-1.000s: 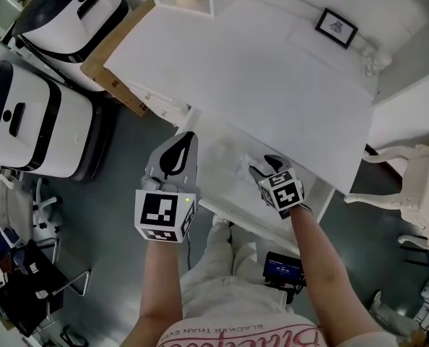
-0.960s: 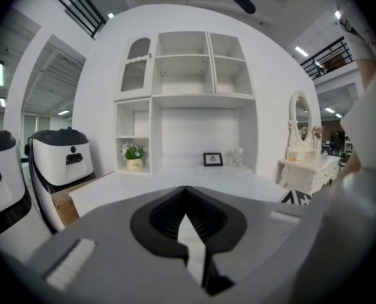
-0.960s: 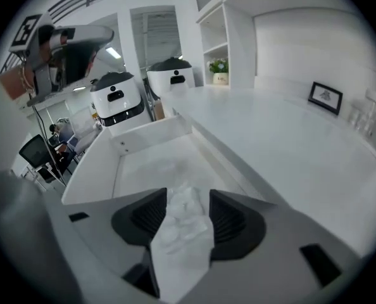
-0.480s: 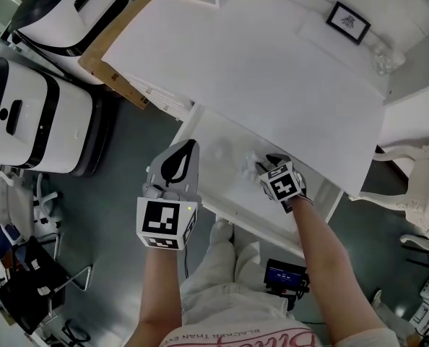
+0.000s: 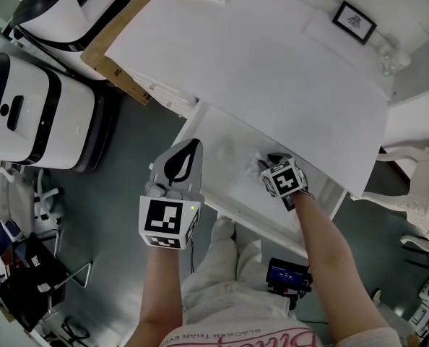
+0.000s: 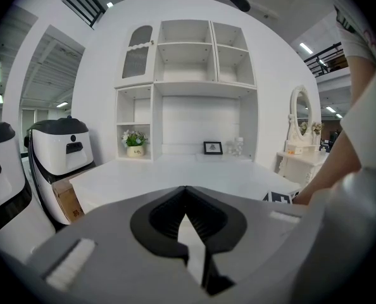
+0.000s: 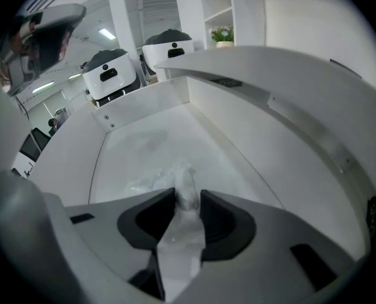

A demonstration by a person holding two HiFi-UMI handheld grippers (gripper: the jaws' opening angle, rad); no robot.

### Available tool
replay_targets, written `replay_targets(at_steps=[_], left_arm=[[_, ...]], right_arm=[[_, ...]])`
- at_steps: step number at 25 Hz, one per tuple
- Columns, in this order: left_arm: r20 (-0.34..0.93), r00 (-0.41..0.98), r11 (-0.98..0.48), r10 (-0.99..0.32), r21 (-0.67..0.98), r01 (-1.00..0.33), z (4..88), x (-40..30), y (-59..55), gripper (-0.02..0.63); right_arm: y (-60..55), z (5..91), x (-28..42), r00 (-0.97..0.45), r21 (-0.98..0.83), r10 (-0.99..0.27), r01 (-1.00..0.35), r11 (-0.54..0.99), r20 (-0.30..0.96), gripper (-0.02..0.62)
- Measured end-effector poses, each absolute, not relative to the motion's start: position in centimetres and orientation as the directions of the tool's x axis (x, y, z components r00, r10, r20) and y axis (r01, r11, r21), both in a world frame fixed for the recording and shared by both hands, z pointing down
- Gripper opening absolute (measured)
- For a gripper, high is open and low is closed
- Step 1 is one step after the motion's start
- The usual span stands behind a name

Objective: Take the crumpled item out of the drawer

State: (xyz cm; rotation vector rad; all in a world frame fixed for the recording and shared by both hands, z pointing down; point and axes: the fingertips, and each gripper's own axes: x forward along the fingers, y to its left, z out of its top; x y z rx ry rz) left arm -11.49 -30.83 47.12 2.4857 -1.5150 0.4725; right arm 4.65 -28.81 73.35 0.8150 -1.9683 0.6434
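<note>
Grabbing step: right hand-held gripper [image 7: 188, 198] pinched tight on wad [image 7: 177, 181], down in drawer [image 5: 237, 213] below near edge of tabletop [image 5: 272, 71]; left hand-held gripper [image 6: 187, 190] closed, empty. Next, probably: lift up, clear of walls.

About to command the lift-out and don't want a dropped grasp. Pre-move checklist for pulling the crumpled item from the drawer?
1. Crumpled item between the jaws of the right gripper: ok, it fills the gap between them.
2. Grip firm enough to lift: cannot tell. Only one fold looks pinched, and the rest lies on the drawer floor.
3. Drawer open: ok, it stands out from under the desk top.
4. Way up clear of the desk top: cannot tell. Its edge runs close by the right gripper.
5. Left gripper out of the way: ok, jaws together with nothing between them, at the drawer's left side.
</note>
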Motion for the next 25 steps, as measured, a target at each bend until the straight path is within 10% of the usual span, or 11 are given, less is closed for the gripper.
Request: replay_targets(at_steps=[25], left_arm=[[0.252, 0.445, -0.460, -0.860, -0.005, -0.888, 41.1, -12.0, -30.3, 0.006]], right_arm=[[-28.2, 64.1, 3.3, -0.424, -0.045, -0.366, -0.702, 0.711, 0.829, 0.060]])
